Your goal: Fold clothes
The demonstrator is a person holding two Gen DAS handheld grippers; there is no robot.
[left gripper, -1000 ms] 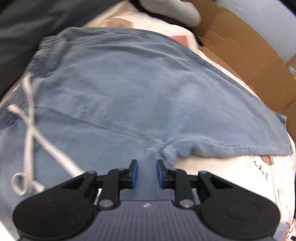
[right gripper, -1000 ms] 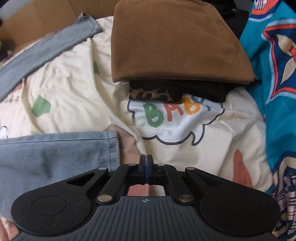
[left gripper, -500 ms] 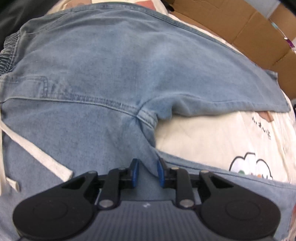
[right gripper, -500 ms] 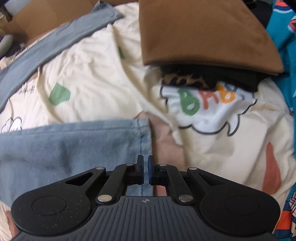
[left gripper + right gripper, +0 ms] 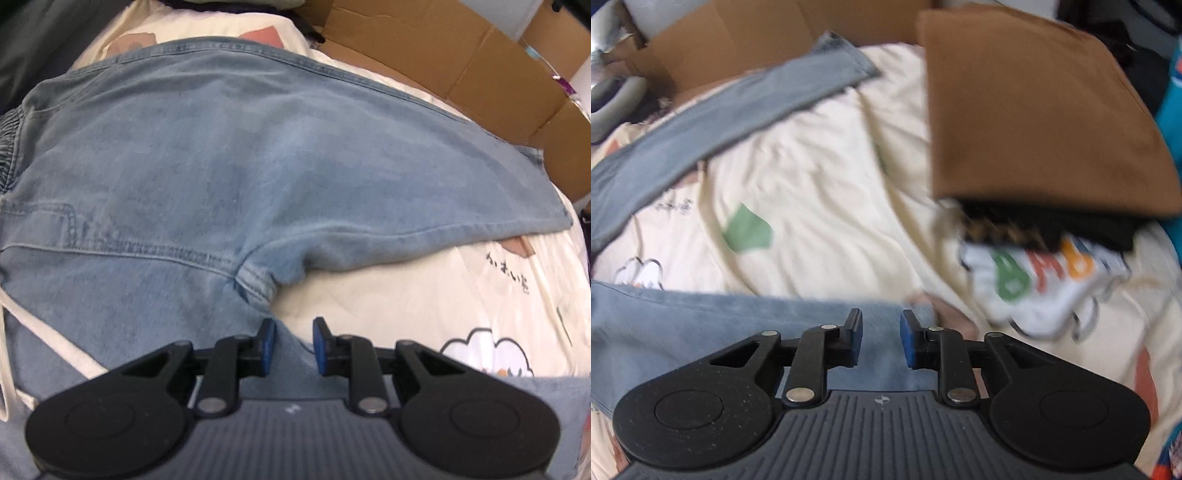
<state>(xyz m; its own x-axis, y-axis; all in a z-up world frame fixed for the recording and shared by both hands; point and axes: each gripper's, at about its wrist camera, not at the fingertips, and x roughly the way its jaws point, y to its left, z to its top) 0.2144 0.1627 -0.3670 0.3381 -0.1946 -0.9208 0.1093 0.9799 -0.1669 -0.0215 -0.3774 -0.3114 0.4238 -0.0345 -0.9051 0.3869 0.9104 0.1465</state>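
around: folded brown cloth (image 5: 1027,110) beside my right gripper (image 5: 881,341); cardboard box (image 5: 461,70) behind jeans (image 5: 229,177)
room: bare sheet (image 5: 827,206) between legs
left gripper (image 5: 290,347): narrow gap – over crotch edge, unclamped
right gripper: jaws opening – over leg hem

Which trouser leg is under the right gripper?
The near leg, its hem beneath the opening right gripper; the far leg lies diagonally toward the cardboard.

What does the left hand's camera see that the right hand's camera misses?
Only the left view shows the jeans' seat and crotch seam, the drawstring and the left gripper. Only the right view shows the folded brown garment on a stack and the right gripper, jaws opening over a leg hem. Both show the jeans, cream bedsheet and cardboard.
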